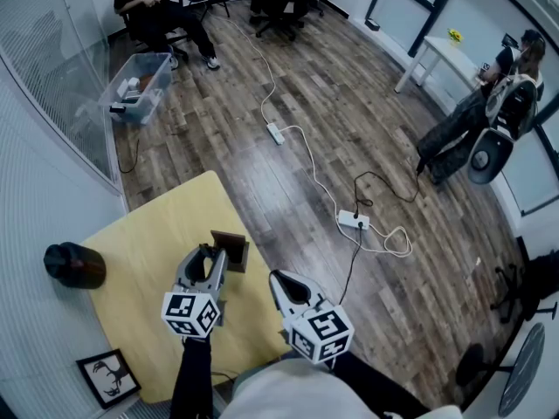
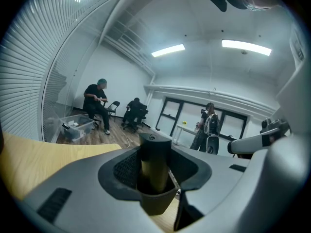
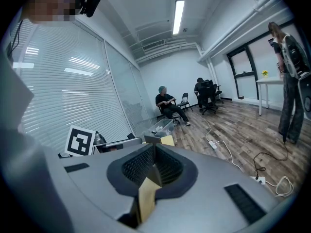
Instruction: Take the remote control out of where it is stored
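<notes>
A dark brown upright storage box (image 1: 232, 248) stands on the yellow table (image 1: 144, 238), near its right edge. My left gripper (image 1: 212, 255) has its jaws on either side of the box and is shut on it. In the left gripper view the box (image 2: 155, 171) fills the gap of that gripper (image 2: 154, 155) as a dark column with a flat top. I cannot make out the remote control itself. My right gripper (image 1: 281, 278) hangs just right of the left one, past the table's edge, shut and empty. In the right gripper view its pads (image 3: 141, 166) meet, with the box (image 3: 154, 140) ahead.
A dark round jar (image 1: 75, 265) sits at the table's left side and a framed picture (image 1: 108, 377) at its near corner. On the wooden floor lie cables and a power strip (image 1: 353, 221). A clear plastic bin (image 1: 138, 85) and seated people are farther off.
</notes>
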Motion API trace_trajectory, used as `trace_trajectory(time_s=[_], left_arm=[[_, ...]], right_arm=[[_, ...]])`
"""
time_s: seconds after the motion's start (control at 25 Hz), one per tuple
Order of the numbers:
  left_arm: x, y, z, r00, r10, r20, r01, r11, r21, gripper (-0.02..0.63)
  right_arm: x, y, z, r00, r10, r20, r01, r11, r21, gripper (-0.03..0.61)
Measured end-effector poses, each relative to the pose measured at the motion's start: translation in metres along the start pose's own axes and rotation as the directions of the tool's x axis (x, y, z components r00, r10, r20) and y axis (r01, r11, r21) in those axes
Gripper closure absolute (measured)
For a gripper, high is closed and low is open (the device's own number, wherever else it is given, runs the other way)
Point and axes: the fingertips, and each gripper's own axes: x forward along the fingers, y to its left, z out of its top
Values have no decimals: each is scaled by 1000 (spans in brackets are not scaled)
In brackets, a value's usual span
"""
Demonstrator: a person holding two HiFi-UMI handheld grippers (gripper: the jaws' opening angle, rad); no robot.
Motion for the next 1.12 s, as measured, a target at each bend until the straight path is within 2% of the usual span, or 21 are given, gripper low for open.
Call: trace_trajectory(time_s=[1.12], left_arm=[[-5, -4, 9, 1000, -12, 16, 12, 1000, 7, 434]], right_arm=[[-1, 0, -2, 1000, 1, -6, -1, 1000, 0, 571]])
